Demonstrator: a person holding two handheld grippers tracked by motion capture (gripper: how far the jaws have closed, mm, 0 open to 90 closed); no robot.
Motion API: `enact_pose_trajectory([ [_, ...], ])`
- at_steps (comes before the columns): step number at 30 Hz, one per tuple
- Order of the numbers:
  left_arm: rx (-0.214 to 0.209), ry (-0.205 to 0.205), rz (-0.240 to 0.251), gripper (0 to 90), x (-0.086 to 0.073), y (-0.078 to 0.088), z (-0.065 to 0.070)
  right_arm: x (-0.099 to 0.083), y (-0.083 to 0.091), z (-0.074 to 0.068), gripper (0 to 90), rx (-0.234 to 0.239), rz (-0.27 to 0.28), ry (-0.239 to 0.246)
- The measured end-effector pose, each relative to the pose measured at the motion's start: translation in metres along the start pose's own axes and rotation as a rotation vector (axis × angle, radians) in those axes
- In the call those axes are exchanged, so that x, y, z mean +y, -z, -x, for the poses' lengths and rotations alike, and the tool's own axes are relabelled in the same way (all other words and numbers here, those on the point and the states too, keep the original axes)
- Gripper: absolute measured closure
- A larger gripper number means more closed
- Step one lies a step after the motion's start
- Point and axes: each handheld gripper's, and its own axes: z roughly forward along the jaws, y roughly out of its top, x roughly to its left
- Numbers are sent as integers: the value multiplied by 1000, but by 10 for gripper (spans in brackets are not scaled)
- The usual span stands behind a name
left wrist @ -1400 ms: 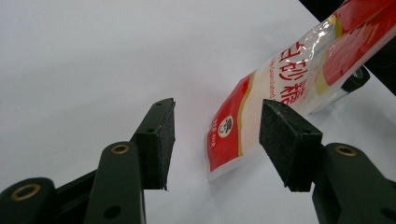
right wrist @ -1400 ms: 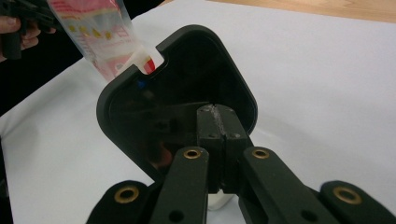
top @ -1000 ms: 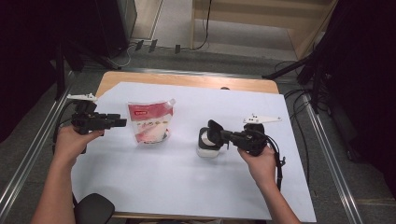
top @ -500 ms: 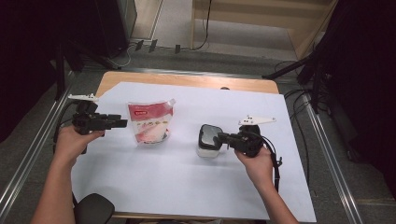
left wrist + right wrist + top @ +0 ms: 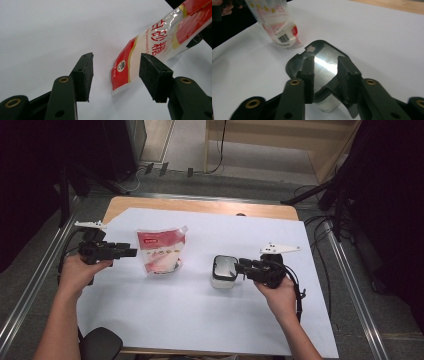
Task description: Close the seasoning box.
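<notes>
The right tongs (image 5: 242,266) have just been opening over the tin (image 5: 223,271), releasing it mid-table; left tongs (image 5: 131,252) gape, empty, beside the sugar pouch (image 5: 159,251).

Right claw (image 5: 325,68) over shiny container (image 5: 322,67)

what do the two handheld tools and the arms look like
Both are black, pistol-like bodies. The left tool and right tool each end in two flat black jaws with rough dark pads and brass-coloured rivets. Each carries a pale three-cornered plate on top and trails a black cable. Both forearms are bare, without sleeves.
</notes>
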Motion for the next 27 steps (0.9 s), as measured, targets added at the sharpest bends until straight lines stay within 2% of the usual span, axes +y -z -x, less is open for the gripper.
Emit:
enact_pose_trajectory([
  [5, 0, 2, 1, 458, 1, -1, 1, 0, 8, 9, 592, -23, 38, -4],
  [10, 0, 9, 4, 457, 0, 0, 0, -4, 14, 17, 549, -51, 40, 5],
  [16, -1, 6, 0, 456, 0, 0, 0, -12, 25, 26, 505, -84, 39, -14],
  [22, 0, 7, 8, 456, 0, 0, 0, -22, 34, 37, 407, -130, 59, -28],
  [27, 2, 14, 5, 455, 0, -1, 0, -29, 41, 45, 383, -160, 58, -36],
])
